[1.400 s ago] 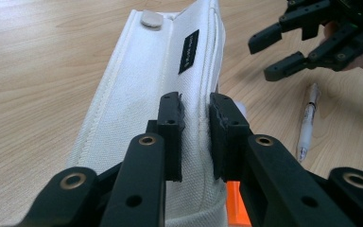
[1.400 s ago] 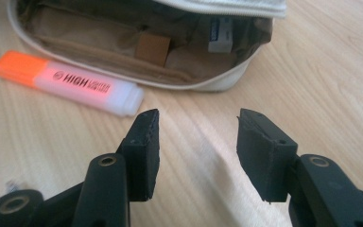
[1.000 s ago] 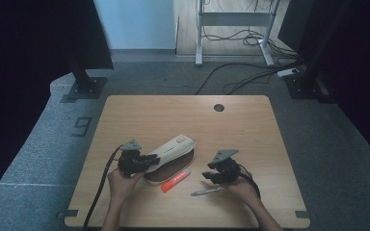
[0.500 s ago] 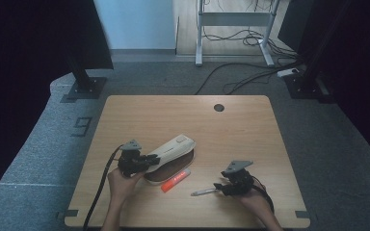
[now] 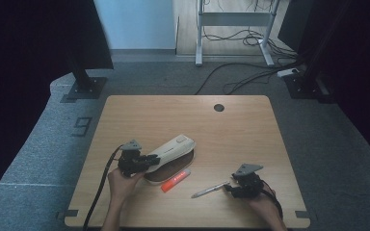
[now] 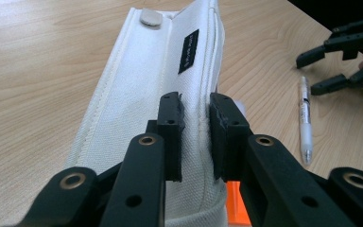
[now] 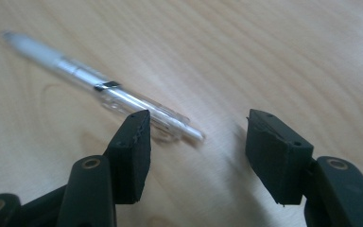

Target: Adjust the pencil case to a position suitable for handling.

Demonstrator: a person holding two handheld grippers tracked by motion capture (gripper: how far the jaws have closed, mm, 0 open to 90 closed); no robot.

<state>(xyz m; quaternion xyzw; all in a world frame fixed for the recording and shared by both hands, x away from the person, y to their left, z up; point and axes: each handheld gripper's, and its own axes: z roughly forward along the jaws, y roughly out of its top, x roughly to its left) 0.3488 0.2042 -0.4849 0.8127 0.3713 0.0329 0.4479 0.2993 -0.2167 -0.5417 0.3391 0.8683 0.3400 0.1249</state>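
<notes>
A white fabric pencil case [image 5: 176, 146] lies at an angle on the wooden table [image 5: 183, 115]. My left gripper [image 5: 153, 159] is shut on the case's near end; in the left gripper view its jaws pinch a raised fold of the pencil case [image 6: 137, 85] around the gripper's midpoint [image 6: 196, 130]. A clear pen [image 5: 209, 189] lies right of the case. My right gripper [image 5: 228, 188] stands open at the pen's right end. In the right gripper view the pen [image 7: 99, 85] ends just inside the left jaw of the open gripper [image 7: 196, 142], not touched.
An orange-red marker [image 5: 176, 179] lies just in front of the case, also seen under it as an orange marker [image 6: 234, 203]. A round cable hole [image 5: 218, 107] sits at the table's far edge. Dark monitors and cables stand beyond the table.
My right gripper has moved right and toward the near edge, away from the case, to the pen's right end. The left gripper and the case have stayed put.
</notes>
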